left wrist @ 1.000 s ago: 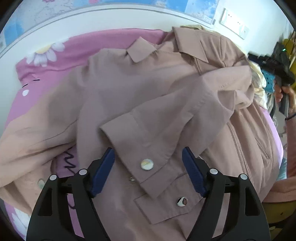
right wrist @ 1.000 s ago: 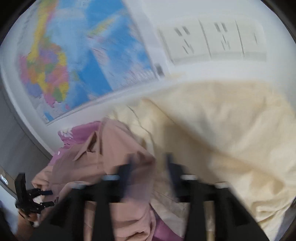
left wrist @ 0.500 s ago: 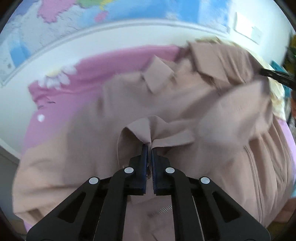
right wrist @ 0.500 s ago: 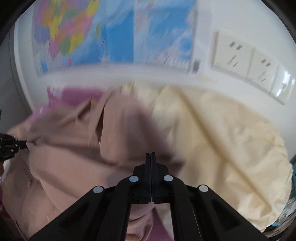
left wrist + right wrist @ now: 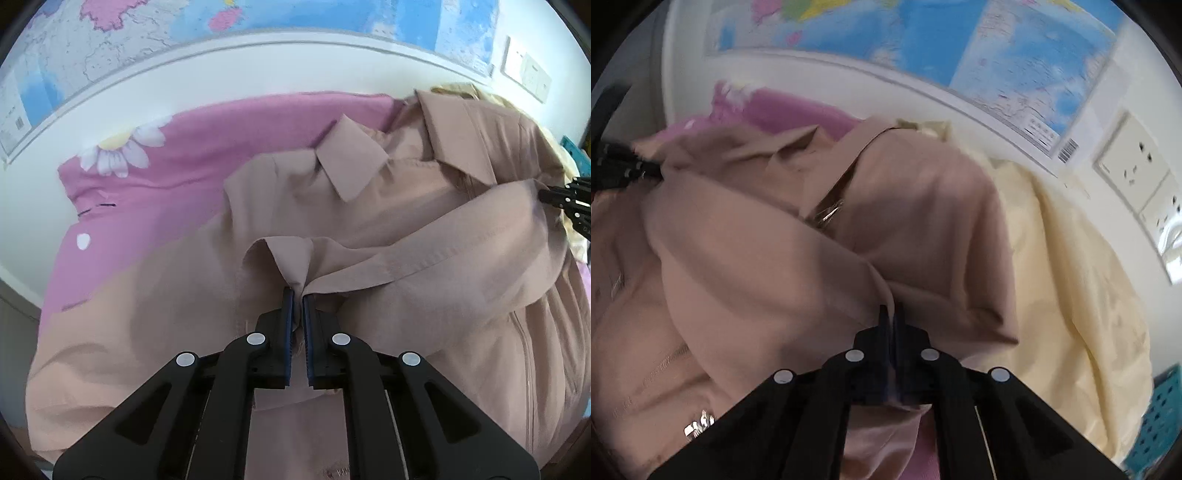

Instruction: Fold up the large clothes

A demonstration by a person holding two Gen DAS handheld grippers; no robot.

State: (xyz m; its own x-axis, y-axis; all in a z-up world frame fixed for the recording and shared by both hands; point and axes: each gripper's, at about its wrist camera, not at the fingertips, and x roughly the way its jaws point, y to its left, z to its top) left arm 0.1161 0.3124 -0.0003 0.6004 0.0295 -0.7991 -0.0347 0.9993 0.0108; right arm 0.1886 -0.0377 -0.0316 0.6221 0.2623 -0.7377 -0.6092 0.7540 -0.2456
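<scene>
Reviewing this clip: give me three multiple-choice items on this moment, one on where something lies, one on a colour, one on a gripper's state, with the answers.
1. Where does the cream blanket lie in the right wrist view?
A. To the right of the jacket
B. On top of the jacket
C. Hanging on the wall

2. What colour is the sheet under the jacket?
A. Green with stripes
B. Pink with white daisies
C. Plain grey

3. What is the state of the left gripper?
A. Wide open above the fabric
B. Shut on nothing
C. Shut on a fold of the jacket's sleeve

Answers: 1 A, the cream fabric spreads beside the tan cloth toward the wall sockets. 2 B, pink cloth with a daisy print shows past the collar. 3 C, tan cloth is bunched between the blue pads.
</scene>
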